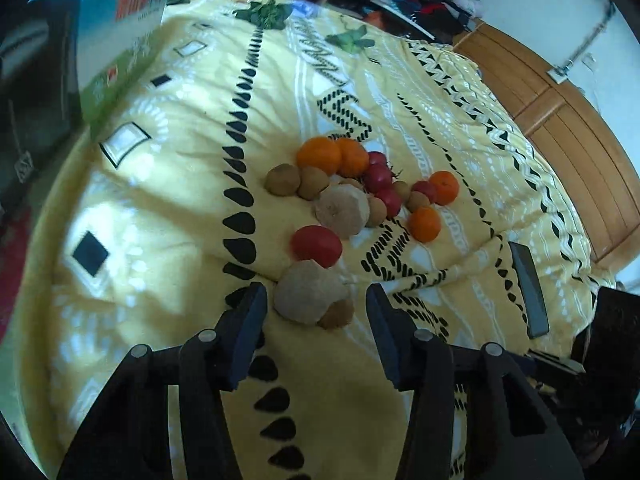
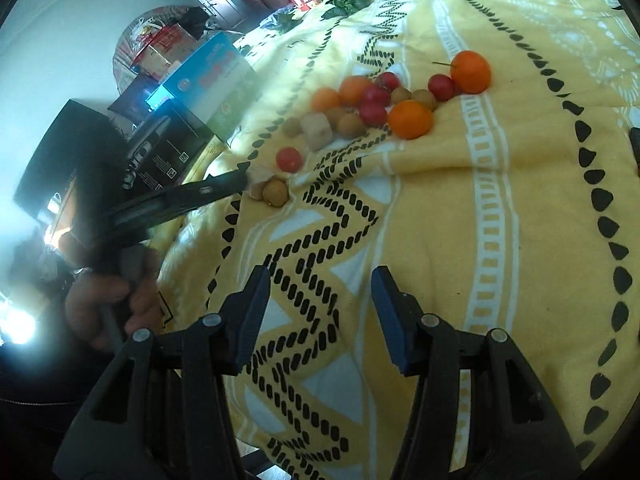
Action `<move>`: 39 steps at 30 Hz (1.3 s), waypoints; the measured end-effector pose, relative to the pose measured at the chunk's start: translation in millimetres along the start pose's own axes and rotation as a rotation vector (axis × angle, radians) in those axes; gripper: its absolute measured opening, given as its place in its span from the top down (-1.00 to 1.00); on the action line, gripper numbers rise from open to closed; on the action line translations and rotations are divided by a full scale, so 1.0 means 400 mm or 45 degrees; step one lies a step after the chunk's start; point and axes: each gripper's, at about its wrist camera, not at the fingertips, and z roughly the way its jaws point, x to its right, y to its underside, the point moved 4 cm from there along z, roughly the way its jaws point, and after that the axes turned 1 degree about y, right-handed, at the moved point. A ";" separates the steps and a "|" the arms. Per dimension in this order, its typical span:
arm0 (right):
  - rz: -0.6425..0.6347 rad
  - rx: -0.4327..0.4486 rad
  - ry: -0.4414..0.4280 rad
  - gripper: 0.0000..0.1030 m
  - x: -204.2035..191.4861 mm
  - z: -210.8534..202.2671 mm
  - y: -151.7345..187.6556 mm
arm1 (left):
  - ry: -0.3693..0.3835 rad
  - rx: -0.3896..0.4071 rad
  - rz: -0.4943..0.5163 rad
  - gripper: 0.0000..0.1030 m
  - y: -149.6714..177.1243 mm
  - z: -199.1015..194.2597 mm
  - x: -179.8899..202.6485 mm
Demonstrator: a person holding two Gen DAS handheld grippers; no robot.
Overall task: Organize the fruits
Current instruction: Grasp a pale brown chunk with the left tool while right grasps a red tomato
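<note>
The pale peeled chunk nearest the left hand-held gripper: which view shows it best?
The left wrist view. The chunk fills the gap just ahead of the open left hand-held gripper, with a small brown fruit against it. In the right wrist view the chunk is small, distant and partly hidden by that gripper's finger.

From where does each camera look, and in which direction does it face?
Left wrist: sits on the left gripper, looks down at a pale peeled fruit between its open fingers; only that gripper shows.
Right wrist: sits on the right gripper, looks down across the yellow blanket; shows its own empty fingers, plus the left gripper and a hand.
Shared: the fruit pile, with one red fruit, and the blanket.
</note>
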 end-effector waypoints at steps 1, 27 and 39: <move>-0.008 0.003 -0.001 -0.05 -0.002 -0.001 -0.002 | -0.006 -0.006 -0.008 -0.02 -0.001 0.009 -0.001; -0.185 -0.079 0.013 0.00 -0.113 0.254 -0.215 | -0.015 0.067 -0.055 0.47 0.050 -0.146 -0.105; 0.188 -0.174 -0.166 0.27 -0.033 0.300 -0.222 | 0.045 0.060 -0.048 0.47 0.060 -0.132 -0.089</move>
